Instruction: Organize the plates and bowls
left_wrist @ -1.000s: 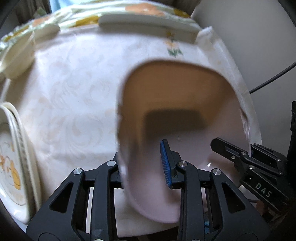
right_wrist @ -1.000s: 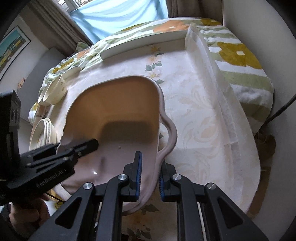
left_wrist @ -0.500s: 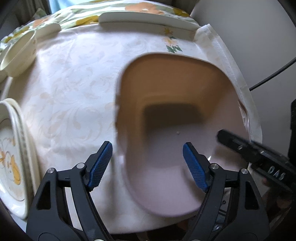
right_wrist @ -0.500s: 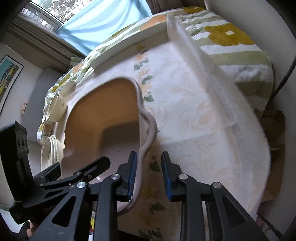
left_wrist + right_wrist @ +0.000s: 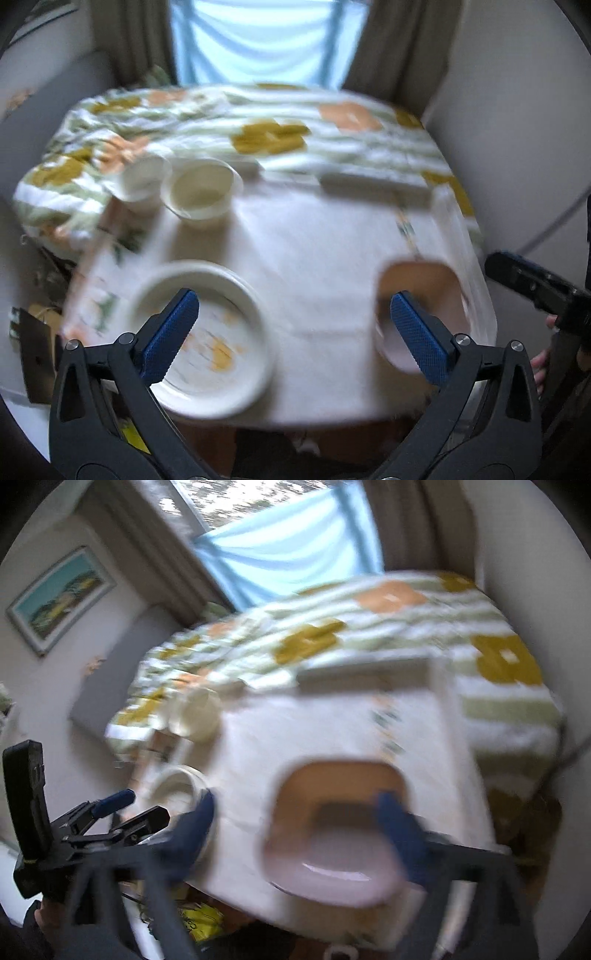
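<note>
- In the left wrist view our left gripper (image 5: 293, 325) fills the bottom of the frame; its jaws are spreading wide and nothing sits between the blue pads.
- In the right wrist view our right gripper (image 5: 295, 823) shows blurred at the bottom; its jaws are also opening, and the pads stand clear of everything.
- The pink tub (image 5: 332, 827) rests on the white tablecloth (image 5: 314, 243), lower centre of the right wrist view and lower right of the left wrist view (image 5: 421, 306), free of both grippers.
- A stack of cream plates (image 5: 207, 332) with a yellow flower pattern lies at lower left of the left wrist view, near the cloth's edge.
- Two cream bowls (image 5: 201, 192) sit side by side at upper left of that view, well apart from the tub.
- Beyond the cloth we see a flowered bedspread (image 5: 273, 136) and a blue curtain (image 5: 291, 557) at the top.
</note>
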`<state>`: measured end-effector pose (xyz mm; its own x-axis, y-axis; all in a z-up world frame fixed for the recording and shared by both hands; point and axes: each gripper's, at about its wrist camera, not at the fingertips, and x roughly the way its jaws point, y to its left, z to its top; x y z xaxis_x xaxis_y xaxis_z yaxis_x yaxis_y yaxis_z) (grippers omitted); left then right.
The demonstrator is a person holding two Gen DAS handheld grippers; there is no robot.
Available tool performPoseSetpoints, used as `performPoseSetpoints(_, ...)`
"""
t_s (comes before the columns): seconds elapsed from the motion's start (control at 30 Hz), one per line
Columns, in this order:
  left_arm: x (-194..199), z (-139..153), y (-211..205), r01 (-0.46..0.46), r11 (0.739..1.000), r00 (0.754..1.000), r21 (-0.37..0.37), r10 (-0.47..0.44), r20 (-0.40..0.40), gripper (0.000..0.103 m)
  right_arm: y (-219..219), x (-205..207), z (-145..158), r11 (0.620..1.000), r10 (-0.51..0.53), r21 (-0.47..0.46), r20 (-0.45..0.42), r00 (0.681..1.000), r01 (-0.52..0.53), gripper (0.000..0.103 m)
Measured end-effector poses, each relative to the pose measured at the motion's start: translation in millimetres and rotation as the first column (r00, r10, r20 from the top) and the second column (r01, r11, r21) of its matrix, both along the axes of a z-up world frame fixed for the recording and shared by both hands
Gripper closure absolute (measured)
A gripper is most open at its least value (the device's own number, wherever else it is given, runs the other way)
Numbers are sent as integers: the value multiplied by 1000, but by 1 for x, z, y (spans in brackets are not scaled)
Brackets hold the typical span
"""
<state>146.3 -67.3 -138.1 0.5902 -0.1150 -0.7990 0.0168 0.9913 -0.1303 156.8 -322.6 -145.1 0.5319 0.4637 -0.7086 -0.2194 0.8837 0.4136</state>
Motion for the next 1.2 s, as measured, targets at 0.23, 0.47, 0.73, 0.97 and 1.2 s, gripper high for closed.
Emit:
performPoseSetpoints(0.23,54,4,94,-133,990,991,-42,133,-7,0,81,62,9,993,101,-55,-16,995,-101,5)
performPoseSetpoints(0.47,123,-40,165,-185,977,977,-103,172,-124,0,149,131,-25,995,95,-25,-120,988,-98,5)
performPoseSetpoints(0.73,186,-117,188,-142,979,958,-145,99,-269,22,206,187,-100,996,76,-22,-288,954,-86,26)
performPoseSetpoints(0.97,213,-150,184,-76,981,950,-177,17,-313,55,226,203,-129,996,61,-36,-349,935,-78,59)
performPoseSetpoints(1.2,222,-158,177,-29,978,950,-205,-36,-309,79,232,209,-136,996,59,-36,-359,931,-77,87)
